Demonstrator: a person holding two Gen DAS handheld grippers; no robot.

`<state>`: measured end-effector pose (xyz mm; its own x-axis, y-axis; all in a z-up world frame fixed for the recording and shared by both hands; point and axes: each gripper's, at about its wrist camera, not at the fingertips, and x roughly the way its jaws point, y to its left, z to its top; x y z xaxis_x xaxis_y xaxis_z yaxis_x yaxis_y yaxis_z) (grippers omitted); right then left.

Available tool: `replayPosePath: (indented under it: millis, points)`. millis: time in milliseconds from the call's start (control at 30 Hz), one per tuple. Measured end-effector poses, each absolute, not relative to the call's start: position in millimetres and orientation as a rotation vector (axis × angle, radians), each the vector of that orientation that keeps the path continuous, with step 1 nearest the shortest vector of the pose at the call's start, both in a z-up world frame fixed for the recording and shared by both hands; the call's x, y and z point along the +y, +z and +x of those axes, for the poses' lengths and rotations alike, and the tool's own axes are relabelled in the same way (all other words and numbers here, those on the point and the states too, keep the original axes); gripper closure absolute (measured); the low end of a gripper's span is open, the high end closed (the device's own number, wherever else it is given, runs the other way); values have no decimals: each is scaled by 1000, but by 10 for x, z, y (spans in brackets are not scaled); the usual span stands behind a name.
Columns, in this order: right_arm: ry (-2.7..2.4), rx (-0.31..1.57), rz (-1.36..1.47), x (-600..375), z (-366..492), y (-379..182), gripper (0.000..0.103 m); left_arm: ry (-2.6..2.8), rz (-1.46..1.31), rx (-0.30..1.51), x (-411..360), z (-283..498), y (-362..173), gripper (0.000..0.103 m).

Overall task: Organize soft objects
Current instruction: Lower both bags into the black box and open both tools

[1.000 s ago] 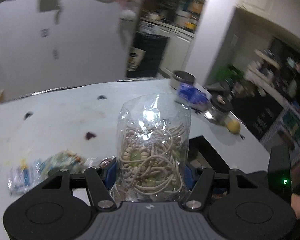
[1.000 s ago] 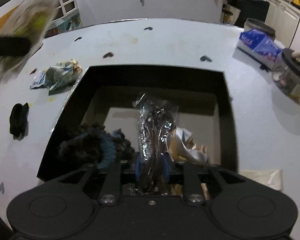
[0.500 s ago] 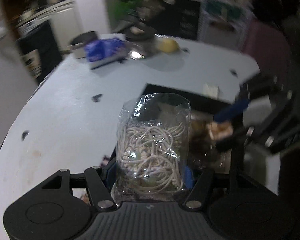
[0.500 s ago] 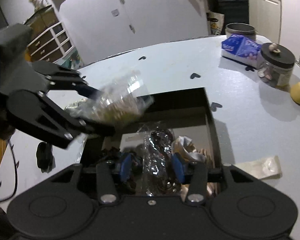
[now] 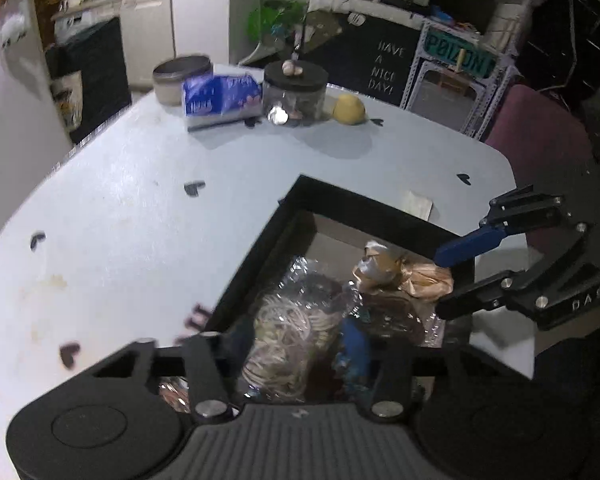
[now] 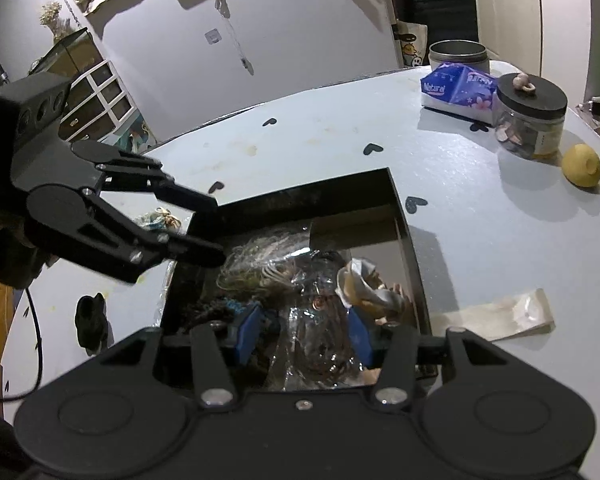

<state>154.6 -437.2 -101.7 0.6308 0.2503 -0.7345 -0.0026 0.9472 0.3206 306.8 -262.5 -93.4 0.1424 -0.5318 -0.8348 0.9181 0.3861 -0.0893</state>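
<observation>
Plastic bag of pale cords (image 5: 284, 340), low inside the black box (image 6: 300, 196) sunk into the surface (image 6: 340, 140), showing between the fingers of the left gripper (image 5: 296, 344). Closing there, with that bag in the gap; cannot tell whether the pads press it or merely straddle it. Opening on the right gripper (image 6: 304, 332), blue pads standing clear on either side of a dark cord bag (image 6: 320, 344) that lies in the box, so gripping nothing. Next to it, a cream bundle (image 6: 360, 284), also boxed. Probably near the end of 1 drop-off, with 2 loose pieces not yet boxed: a small packet (image 6: 156, 218) and a black piece (image 6: 90, 320) out on the surface. Could go wrong in 3 ways: crinkly film caught by the closing left fingers and hauled back out on the lift; a knock between 2 grippers crowded over 1 box; slick bags piled loosely, sliding up over the rim if nudged.
</observation>
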Motion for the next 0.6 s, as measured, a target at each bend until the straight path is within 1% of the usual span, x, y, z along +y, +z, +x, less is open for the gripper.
replayPosePath:
  millis: [33, 267, 367, 533, 567, 600]
  points:
    - [150, 879, 303, -4370, 1547, -1013, 54, -1106, 520, 939, -2650, 3059, -964, 68]
    - [158, 877, 299, -4369, 1528, -989, 54, -1008, 617, 1032, -2769, 3007, -1302, 69]
    - [160, 871, 297, -4389, 1508, -967, 54, -995, 570, 1018, -2703, 2964, -1237, 70]
    - [163, 852, 293, -4417, 1459, -910, 54, -935, 436, 963, -2516, 2877, -978, 68]
    - [162, 844, 291, -4425, 1446, -889, 54, -921, 409, 955, -2480, 2838, -928, 67]
    - [161, 838, 289, -4428, 1435, -872, 54, -903, 372, 944, -2432, 2797, -869, 63]
